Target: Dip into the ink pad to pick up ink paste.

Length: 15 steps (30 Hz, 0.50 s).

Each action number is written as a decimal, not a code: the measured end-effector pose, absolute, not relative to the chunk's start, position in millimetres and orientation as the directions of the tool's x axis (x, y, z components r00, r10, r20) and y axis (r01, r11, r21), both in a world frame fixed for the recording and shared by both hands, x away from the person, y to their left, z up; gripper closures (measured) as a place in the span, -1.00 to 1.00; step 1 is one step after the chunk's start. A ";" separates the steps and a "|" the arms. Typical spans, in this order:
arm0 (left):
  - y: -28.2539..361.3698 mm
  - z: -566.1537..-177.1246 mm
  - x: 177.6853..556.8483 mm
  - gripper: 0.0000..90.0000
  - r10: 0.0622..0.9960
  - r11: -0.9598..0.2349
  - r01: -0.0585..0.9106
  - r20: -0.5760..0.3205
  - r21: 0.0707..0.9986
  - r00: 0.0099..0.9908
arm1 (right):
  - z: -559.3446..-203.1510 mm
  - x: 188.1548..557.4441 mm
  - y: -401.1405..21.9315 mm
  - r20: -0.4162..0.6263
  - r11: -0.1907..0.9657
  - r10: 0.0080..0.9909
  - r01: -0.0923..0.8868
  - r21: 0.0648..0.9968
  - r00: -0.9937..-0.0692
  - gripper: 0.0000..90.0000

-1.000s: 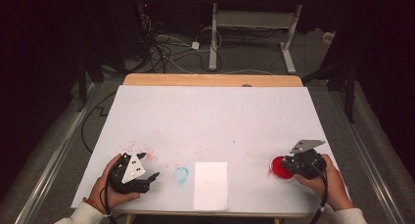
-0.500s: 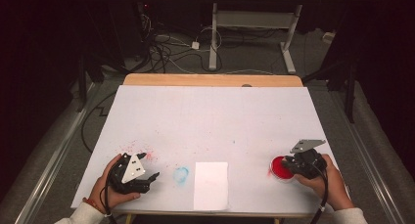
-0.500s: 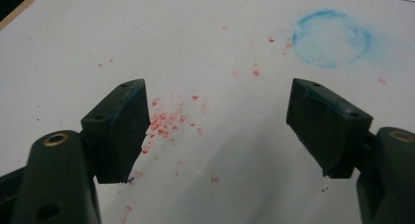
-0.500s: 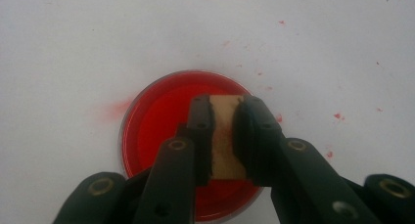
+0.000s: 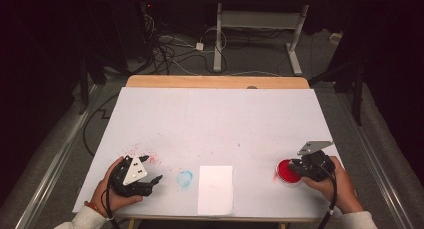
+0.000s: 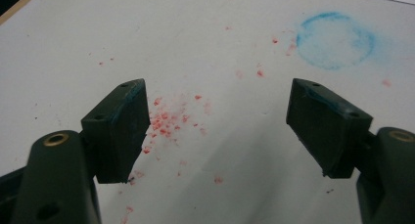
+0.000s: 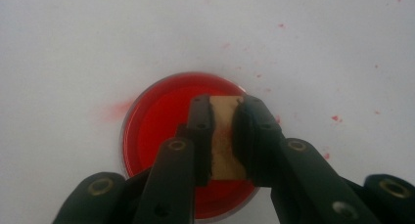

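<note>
Right tongs [image 7: 222,136] clamped on one tan block [image 7: 224,136], perhaps wood, long axis along the jaws, its lower end hidden; held over one red dish [image 7: 156,131], near rim cut off. Left tongs [image 6: 218,128] spread wide, empty, above red specks [image 6: 164,121]. One blue ring [image 6: 335,40] beyond. One white sheet [image 5: 215,189] between, on tabletop [image 5: 215,119].

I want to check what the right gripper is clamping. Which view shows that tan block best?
The right gripper view: the tan block sits close-up between shut jaws, above the red dish. In the high view the right gripper covers it.
</note>
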<state>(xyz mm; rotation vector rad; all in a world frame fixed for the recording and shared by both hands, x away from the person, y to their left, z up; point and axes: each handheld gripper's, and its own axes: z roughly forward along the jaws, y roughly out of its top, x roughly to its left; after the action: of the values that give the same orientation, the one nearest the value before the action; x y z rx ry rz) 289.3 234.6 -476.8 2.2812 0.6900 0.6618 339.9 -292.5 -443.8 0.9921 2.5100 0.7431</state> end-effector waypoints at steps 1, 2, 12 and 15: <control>234.7 -476.8 289.4 -0.48 0.625 -0.647 0.293 0.268 0.704 0.734 | -441.1 338.8 -293.3 -0.107 0.607 0.708 0.524 0.598 -0.698 0.70; 234.7 -476.9 289.3 -0.48 0.625 -0.646 0.293 0.268 0.705 0.734 | -438.0 337.4 -293.5 -0.101 0.598 0.709 0.518 0.612 -0.698 0.70; 234.2 -477.7 289.2 -0.48 0.619 -0.649 0.289 0.268 0.703 0.738 | -426.0 331.8 -289.7 -0.126 0.600 0.700 0.484 0.636 -0.702 0.70; 233.9 -478.0 289.3 -0.48 0.620 -0.649 0.291 0.266 0.703 0.738 | -425.3 331.5 -290.6 -0.125 0.596 0.703 0.483 0.641 -0.700 0.70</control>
<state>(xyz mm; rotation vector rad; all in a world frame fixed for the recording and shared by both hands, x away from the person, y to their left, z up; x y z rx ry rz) 289.3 233.9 -478.0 2.2848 0.6831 0.6555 331.5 -290.6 -425.3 0.9558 2.4609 0.8292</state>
